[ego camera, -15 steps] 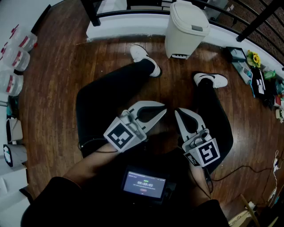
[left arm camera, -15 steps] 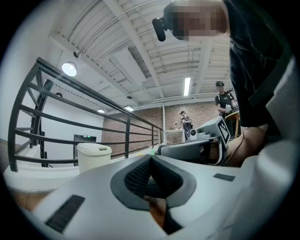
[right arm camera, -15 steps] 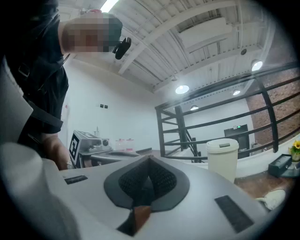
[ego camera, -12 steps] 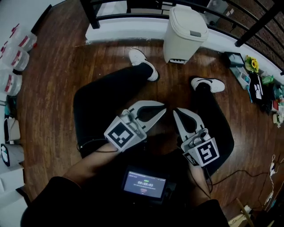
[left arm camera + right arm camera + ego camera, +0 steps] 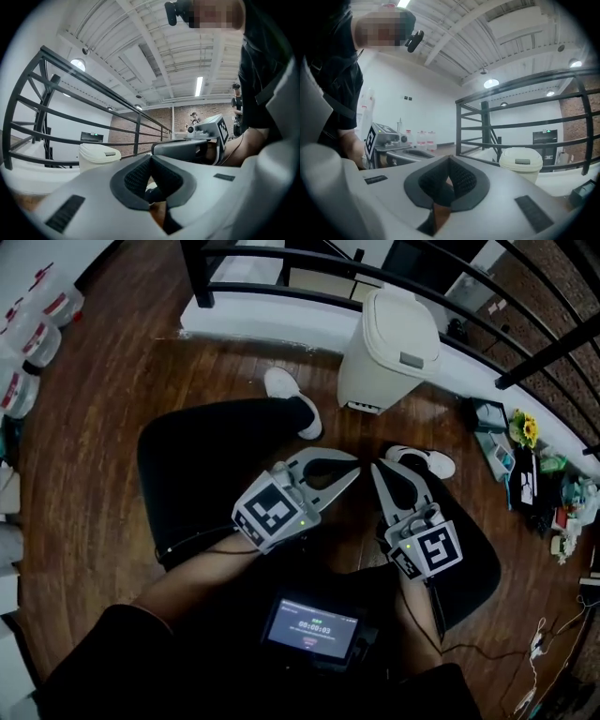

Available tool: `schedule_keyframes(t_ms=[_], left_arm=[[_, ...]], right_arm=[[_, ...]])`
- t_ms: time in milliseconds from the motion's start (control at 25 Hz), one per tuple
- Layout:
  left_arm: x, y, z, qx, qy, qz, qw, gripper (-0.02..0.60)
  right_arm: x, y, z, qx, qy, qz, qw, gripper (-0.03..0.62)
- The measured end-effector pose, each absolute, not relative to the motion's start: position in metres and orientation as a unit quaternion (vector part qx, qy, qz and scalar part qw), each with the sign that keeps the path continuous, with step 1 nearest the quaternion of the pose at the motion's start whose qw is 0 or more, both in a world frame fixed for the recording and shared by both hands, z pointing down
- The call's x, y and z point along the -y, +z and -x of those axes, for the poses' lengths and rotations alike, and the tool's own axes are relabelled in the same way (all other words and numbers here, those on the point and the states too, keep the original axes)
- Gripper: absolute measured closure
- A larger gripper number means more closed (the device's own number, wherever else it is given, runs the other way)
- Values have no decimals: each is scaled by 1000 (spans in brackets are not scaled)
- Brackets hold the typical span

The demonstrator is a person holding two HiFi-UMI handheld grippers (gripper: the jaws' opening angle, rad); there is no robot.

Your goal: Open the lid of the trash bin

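Left gripper [image 5: 354, 469] and right gripper [image 5: 378, 469], jaws closed and empty, are held well short of the trash bin [image 5: 380, 371], its lid [image 5: 405, 326] apparently down, ready for approach.

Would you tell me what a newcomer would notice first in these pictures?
The two grippers catch the eye first: the left gripper and right gripper, both shut and empty, held above the person's legs. Beyond them, the cream trash bin stands by the black railing, its lid down.
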State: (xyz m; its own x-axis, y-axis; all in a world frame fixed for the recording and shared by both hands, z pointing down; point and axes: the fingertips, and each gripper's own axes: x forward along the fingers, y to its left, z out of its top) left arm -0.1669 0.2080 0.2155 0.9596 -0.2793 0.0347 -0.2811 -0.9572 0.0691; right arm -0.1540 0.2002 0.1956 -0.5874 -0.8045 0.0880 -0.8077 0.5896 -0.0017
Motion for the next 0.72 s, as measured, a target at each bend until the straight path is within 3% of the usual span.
schedule_keyframes(t_ms=[240,720], left_arm=[[-162,212,133,159,1,-987,31,545],[-73,204,50,198,4,-979,56,545]], right_arm=[[-148,198,112,889,42,-455,16,572],[-55,201,33,897,57,-437,36,574]])
